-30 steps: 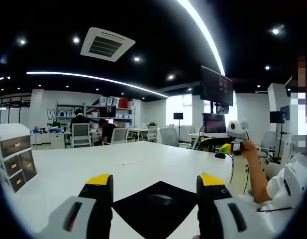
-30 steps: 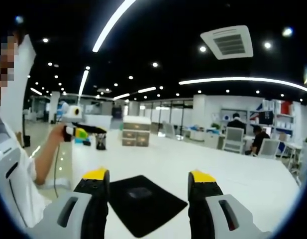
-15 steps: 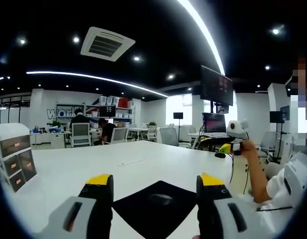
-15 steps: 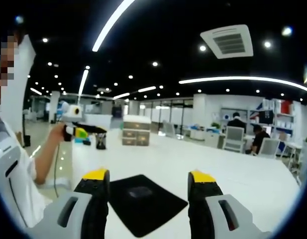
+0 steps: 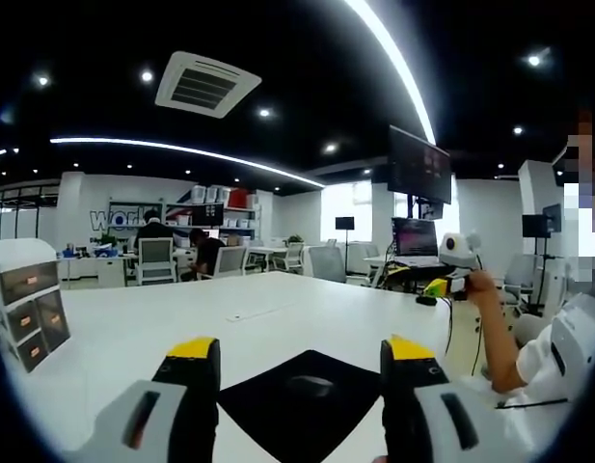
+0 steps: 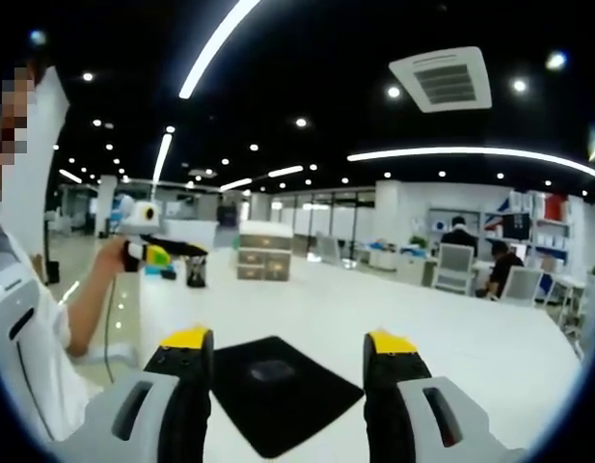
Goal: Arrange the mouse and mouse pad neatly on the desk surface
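Jaws of the left gripper (image 5: 299, 362), grey with yellow tips, stand wide apart with nothing between them, low over the white desk surface (image 5: 278, 313). Seen in the gap between them lies the black square fabric mouse pad (image 5: 302, 403), turned corner-on like a diamond, with the dark rounded mouse (image 5: 310, 385) resting near its middle. The pad's near corner runs out of sight at the bottom of the left gripper view; its far corner has bare white desktop beyond it.

In the right gripper view the right gripper (image 6: 283, 359) is likewise spread and holds nothing, and the same pad (image 6: 283, 391) and mouse (image 6: 271, 369) sit between its tips. Bare desk stretches on all sides of the pad, widest toward the right and far ahead.

Farther off, a white set of small drawers (image 5: 25, 301) stands at the desk's left part in the left gripper view, well apart from the pad; in the right gripper view it stands beyond the pad (image 6: 263, 253). A person's hand (image 5: 477, 283) holds the other gripper up past the desk's right edge. Beyond the far edge are office chairs (image 5: 157, 260) and seated people (image 5: 154, 230).
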The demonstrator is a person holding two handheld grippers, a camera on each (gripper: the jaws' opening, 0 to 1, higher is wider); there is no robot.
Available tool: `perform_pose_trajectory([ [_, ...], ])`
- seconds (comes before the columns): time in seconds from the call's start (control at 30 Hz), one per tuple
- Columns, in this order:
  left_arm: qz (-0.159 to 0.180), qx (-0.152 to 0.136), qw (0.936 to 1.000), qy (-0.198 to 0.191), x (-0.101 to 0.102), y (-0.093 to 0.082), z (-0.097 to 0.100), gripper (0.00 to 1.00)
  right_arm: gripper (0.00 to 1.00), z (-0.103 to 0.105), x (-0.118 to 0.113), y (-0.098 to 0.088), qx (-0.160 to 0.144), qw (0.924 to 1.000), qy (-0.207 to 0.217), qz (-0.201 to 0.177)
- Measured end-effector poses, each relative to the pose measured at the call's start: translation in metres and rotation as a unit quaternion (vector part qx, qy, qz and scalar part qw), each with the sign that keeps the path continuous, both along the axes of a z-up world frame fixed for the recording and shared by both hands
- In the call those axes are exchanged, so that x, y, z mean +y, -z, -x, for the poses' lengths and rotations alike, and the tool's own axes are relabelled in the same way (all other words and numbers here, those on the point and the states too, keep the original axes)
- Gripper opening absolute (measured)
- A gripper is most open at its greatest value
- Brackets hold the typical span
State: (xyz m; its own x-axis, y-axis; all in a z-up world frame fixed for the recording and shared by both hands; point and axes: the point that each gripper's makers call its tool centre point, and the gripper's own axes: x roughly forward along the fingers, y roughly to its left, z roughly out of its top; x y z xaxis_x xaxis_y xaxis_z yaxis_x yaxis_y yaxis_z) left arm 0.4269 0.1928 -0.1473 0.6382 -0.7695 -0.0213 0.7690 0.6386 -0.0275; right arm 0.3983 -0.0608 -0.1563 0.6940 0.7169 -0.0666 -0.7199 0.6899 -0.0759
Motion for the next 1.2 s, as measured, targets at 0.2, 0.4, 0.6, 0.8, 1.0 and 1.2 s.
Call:
perform_pose_trajectory([
  [0.2,0.001,0.001,1.0000,0.000,-0.0001,0.0002,-0.0007,0.67,0.60,-0.0019,-0.0019,0.0002,0.001,1.0000,0.000,0.001],
  [0.4,0.002,-0.002,1.0000,-0.001,0.0018,-0.0019,-0.0006,0.67,0.60,-0.0024,-0.0025,0.0000,0.001,1.0000,-0.001,0.002],
  [0.6,0.001,0.000,1.0000,-0.001,0.0010,-0.0011,-0.0017,0.67,0.60,-0.0045,-0.0044,0.0004,0.002,1.0000,0.000,0.003],
  [0.8,0.001,-0.001,1.0000,-0.001,0.0005,-0.0012,-0.0012,0.67,0.60,-0.0052,-0.0048,0.0006,0.003,1.0000,0.000,0.003],
  [1.0,0.004,-0.003,1.0000,-0.003,0.0019,-0.0029,-0.0001,0.67,0.59,-0.0035,-0.0036,-0.0011,0.001,1.0000,-0.002,0.003],
  [1.2,0.002,-0.002,1.0000,-0.001,0.0003,-0.0015,0.0010,0.67,0.59,-0.0024,-0.0021,0.0004,0.001,1.0000,-0.002,0.006],
])
